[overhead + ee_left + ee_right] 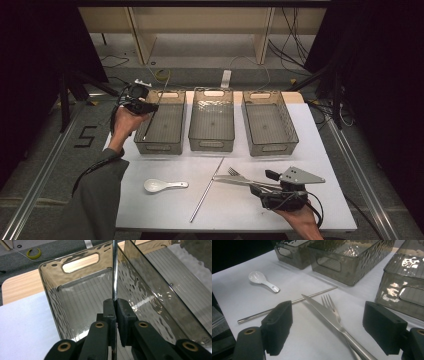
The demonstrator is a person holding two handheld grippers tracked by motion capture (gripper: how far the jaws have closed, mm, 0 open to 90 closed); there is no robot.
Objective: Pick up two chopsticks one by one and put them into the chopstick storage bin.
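On the white counter [165, 210] stand three smoky bins. Over the left bin [161, 121] the left gripper [115, 305] has its fingers [109, 308] pinched tight on a thin metal chopstick [114, 270], which slants down into that bin. The right gripper [328, 327] rests low at the near edge, fingers [278, 325] spread wide around a knife [324, 313] and fork [331, 306] without touching them.

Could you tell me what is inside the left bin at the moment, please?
A thin metal rod pinched by the left gripper slants into the left bin. The ribbed floor looks otherwise bare; the jaws cover the near part, and the rod's lower end is hidden.
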